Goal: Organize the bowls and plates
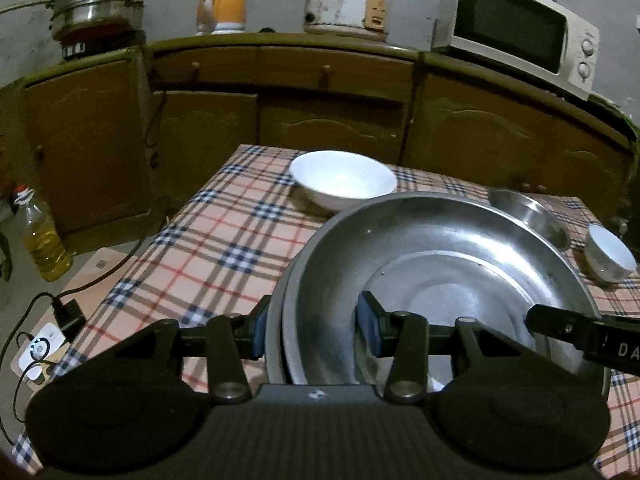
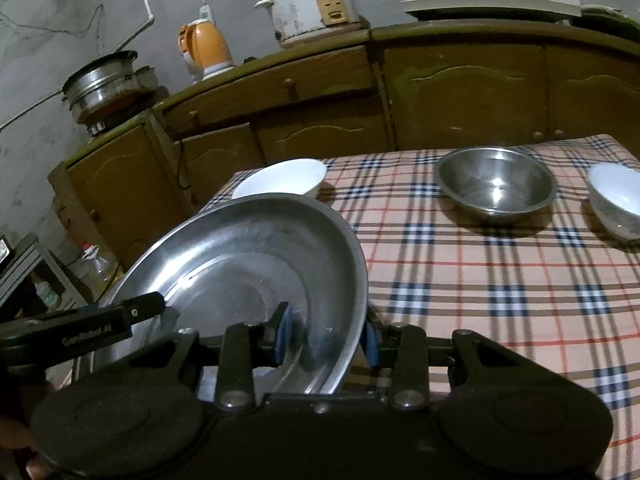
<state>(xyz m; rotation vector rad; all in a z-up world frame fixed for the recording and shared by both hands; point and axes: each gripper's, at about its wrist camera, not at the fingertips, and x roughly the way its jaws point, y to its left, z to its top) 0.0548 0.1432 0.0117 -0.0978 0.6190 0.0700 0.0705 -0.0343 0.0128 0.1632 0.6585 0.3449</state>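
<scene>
A large steel plate (image 1: 440, 264) (image 2: 240, 256) hangs between both grippers over the left part of the plaid table (image 2: 480, 280). My left gripper (image 1: 314, 330) is shut on its left rim, one pad inside and one outside. My right gripper (image 2: 326, 338) is shut on the right rim the same way. Each gripper's finger shows in the other view: the right one (image 1: 560, 324), the left one (image 2: 140, 312). On the cloth stand a wide white bowl (image 1: 344, 178) (image 2: 280, 180), a steel bowl (image 1: 532, 212) (image 2: 496, 182) and a small white bowl (image 1: 610, 254) (image 2: 618, 196).
Behind the table runs a wooden cabinet (image 1: 328, 120) carrying a steel pot (image 1: 96, 4), an orange kettle (image 1: 222, 0), a rice cooker (image 1: 348, 0) and a microwave (image 1: 516, 28). An oil bottle (image 1: 42, 236) and a power strip (image 1: 40, 346) with cables sit on the floor at left.
</scene>
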